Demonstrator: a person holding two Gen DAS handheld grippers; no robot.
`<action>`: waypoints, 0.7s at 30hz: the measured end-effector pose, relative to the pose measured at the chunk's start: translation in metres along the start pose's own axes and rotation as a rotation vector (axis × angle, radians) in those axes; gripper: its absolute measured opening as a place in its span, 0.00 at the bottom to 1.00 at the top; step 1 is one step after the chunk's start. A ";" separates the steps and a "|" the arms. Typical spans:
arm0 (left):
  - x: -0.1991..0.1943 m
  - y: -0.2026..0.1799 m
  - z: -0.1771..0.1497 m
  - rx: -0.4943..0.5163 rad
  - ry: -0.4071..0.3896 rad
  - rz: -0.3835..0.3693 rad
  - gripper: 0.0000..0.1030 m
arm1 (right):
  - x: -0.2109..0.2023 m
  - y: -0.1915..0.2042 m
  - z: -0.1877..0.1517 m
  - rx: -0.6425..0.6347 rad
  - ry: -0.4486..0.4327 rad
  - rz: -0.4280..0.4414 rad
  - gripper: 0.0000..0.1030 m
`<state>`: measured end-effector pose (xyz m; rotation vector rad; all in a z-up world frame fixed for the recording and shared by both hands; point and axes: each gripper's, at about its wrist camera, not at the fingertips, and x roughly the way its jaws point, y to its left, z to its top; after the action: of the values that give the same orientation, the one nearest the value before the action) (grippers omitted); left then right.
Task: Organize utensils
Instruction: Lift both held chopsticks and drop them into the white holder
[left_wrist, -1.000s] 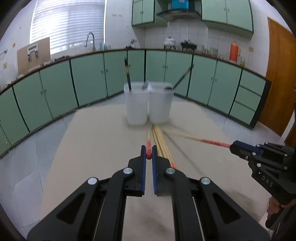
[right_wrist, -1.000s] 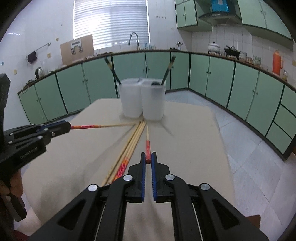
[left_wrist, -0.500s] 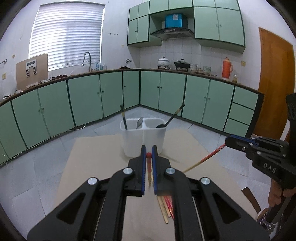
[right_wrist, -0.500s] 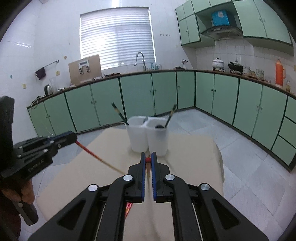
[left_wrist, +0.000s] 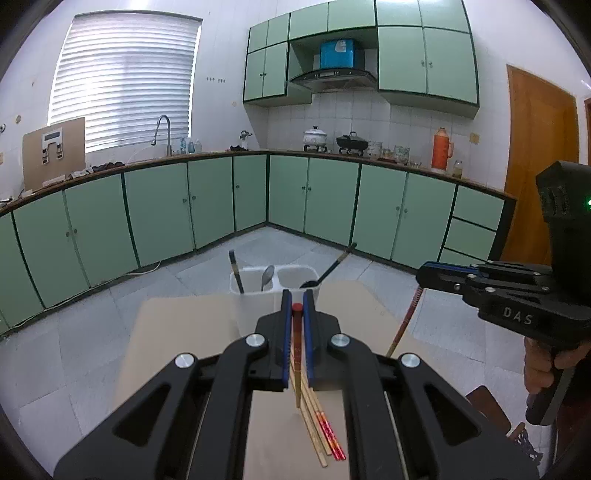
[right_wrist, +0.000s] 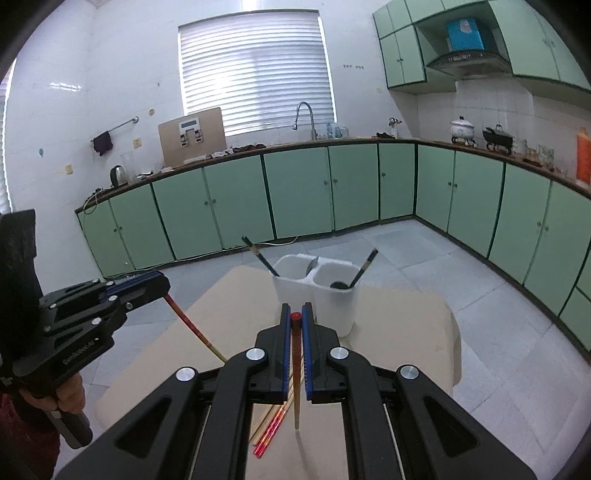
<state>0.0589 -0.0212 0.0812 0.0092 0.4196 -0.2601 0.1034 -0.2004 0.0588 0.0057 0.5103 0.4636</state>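
Green cabinet fronts (left_wrist: 207, 210) curve round a tiled kitchen floor, and a tan table (left_wrist: 177, 332) fills the lower middle of both views.

At bottom centre of the left wrist view, the left gripper (left_wrist: 296, 306) is clamped narrow on a red-tipped chopstick (left_wrist: 296, 354), gripped at its red top end and hanging down off the table toward the bottom of the frame. Just below its lower tip, a small bunch of loose chopsticks (left_wrist: 321, 432) lies flat on the table, some plain wood, some red-patterned. Beyond the fingertips stands a white two-compartment holder (left_wrist: 255, 299); its left compartment holds a dark-handled utensil and a metal spoon, its right a black ladle leaning right.

At the right edge of that view, the right gripper (left_wrist: 423, 275) is pinched on a second chopstick (left_wrist: 404, 321), which slants down and to the left. A hand (left_wrist: 543, 365) grips its handle.

In the right wrist view that gripper, at bottom centre, shows its chopstick hanging between the closed blue pads (right_wrist: 284, 350), and the left gripper sits at the left edge.
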 end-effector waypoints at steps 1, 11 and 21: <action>0.000 0.000 0.004 0.004 -0.007 -0.001 0.05 | 0.000 0.000 0.005 -0.005 -0.004 0.002 0.06; -0.003 -0.005 0.061 0.042 -0.127 0.012 0.05 | -0.005 -0.006 0.068 -0.039 -0.120 -0.002 0.06; 0.028 -0.006 0.122 0.058 -0.220 0.055 0.05 | 0.015 -0.023 0.133 -0.030 -0.213 -0.038 0.06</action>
<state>0.1306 -0.0418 0.1818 0.0481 0.1929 -0.2165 0.1879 -0.2001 0.1654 0.0167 0.2941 0.4282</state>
